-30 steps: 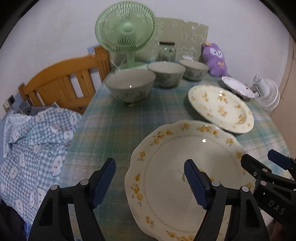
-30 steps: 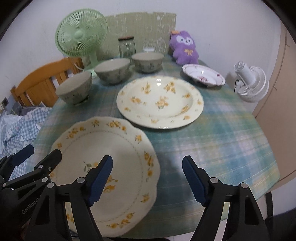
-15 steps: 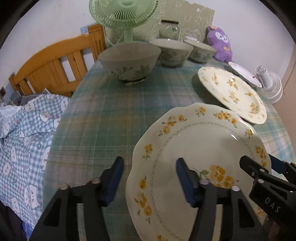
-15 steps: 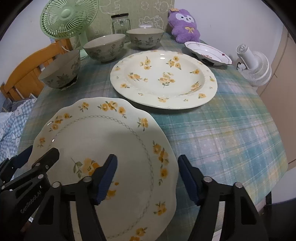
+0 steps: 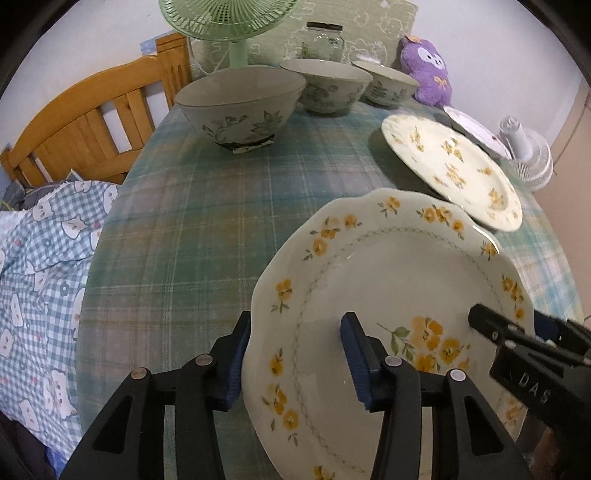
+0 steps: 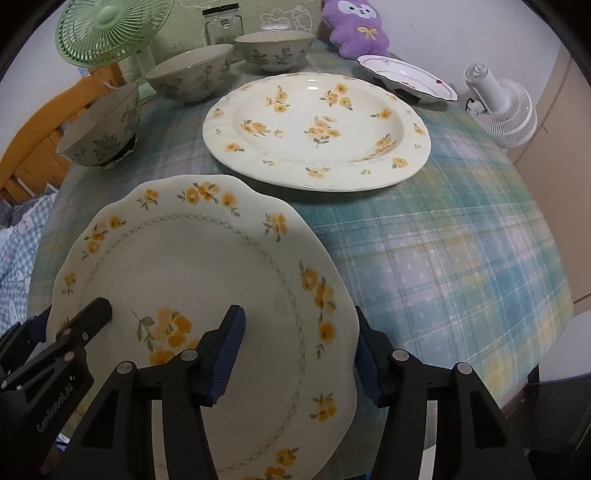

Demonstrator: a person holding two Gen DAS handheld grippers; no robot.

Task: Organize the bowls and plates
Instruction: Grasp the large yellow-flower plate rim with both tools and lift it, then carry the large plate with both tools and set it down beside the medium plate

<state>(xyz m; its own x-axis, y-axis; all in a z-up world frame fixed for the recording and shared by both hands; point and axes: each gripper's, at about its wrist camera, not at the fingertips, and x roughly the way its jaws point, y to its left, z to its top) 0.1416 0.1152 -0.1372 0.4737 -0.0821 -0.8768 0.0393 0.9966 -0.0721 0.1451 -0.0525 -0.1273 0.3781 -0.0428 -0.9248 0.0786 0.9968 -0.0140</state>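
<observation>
Porcelain plate: the scalloped plate (image 5: pixel 399 280) with yellow flowers lies at the near edge of the checked tablecloth (image 5: pixel 207 229); it looms larger than a second ago.
Left gripper (image 5: pixel 295 354): lower than before, jaws just been closing, now straddling the plate's left rim, one pad under the edge, one over the well; whether they press I cannot tell.
Right gripper (image 6: pixel 299 349): likewise lower, jaws just been closing astride the right rim; contact unclear.
Hidden: the plate's near edge is cut off behind both grippers; the green fan (image 6: pixel 107 33) is cropped.
Containers: three bowls (image 6: pixel 101 129) in a row and a glass jar (image 6: pixel 221 22); contents can't be made out.
Beyond: big flowered plate (image 6: pixel 317 129), small red-trimmed plate (image 6: pixel 406 75).
</observation>
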